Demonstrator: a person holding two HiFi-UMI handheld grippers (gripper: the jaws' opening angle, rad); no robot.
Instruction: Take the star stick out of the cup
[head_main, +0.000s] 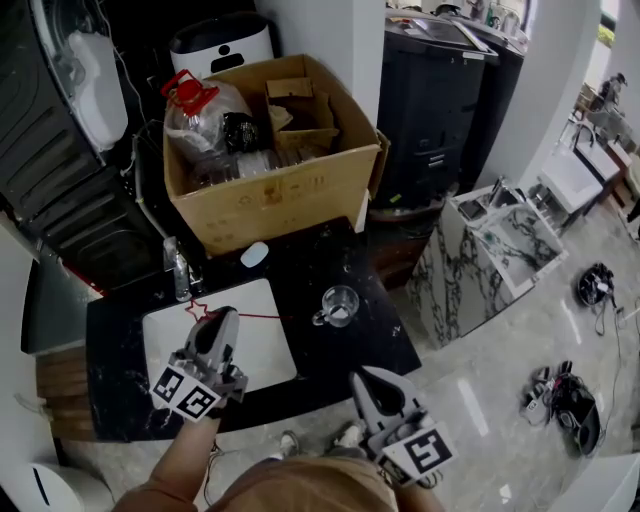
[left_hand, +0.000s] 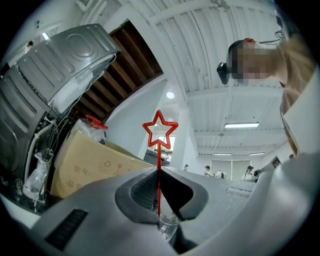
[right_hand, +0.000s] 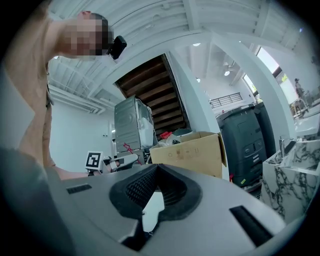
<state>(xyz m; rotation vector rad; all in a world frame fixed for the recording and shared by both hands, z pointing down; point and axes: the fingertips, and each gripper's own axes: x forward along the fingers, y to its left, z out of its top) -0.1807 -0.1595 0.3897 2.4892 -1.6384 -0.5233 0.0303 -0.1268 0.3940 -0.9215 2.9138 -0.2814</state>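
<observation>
Grippers sit nearest, each in a hand at bottom of head view. Right gripper (head_main: 362, 376) (right_hand: 156, 168): fingers pressed together at tips, nothing btwn them, hovering at near edge of black tabletop (head_main: 120, 330).

Left gripper (head_main: 222, 318) (left_hand: 159, 171): fingers squeezed together, pinching star stick (head_main: 250, 316) (left_hand: 159, 155) partway along its thin red shaft. In left gripper view the star end stands straight up above the fingertips. In head view it pokes out just left of them. Rest of shaft runs out the fingers' other side toward cup (head_main: 338, 305) (left_hand: 168, 225), and its tip stops short of the rim, so stick is outside the cup. Can't tell if tip touches the handle.

White panel (head_main: 265, 345) lies on tabletop below left fingers. Cup is clear glass w/ handle, upright, off to right of left fingers and beyond right fingers.

Farther out, small clear spray bottle (head_main: 178, 268) stands just beyond left fingers. Pale oval item (head_main: 254, 254) is a bit farther, toward cup side. Behind both, open cardboard box (head_main: 290, 195) at tabletop's far edge holds water jug (head_main: 195, 110) w/ red cap, plus other clutter.

Farthest, beyond right fingers: black cabinet (head_main: 430, 110) and marble-pattern stand (head_main: 480, 260) on floor.
</observation>
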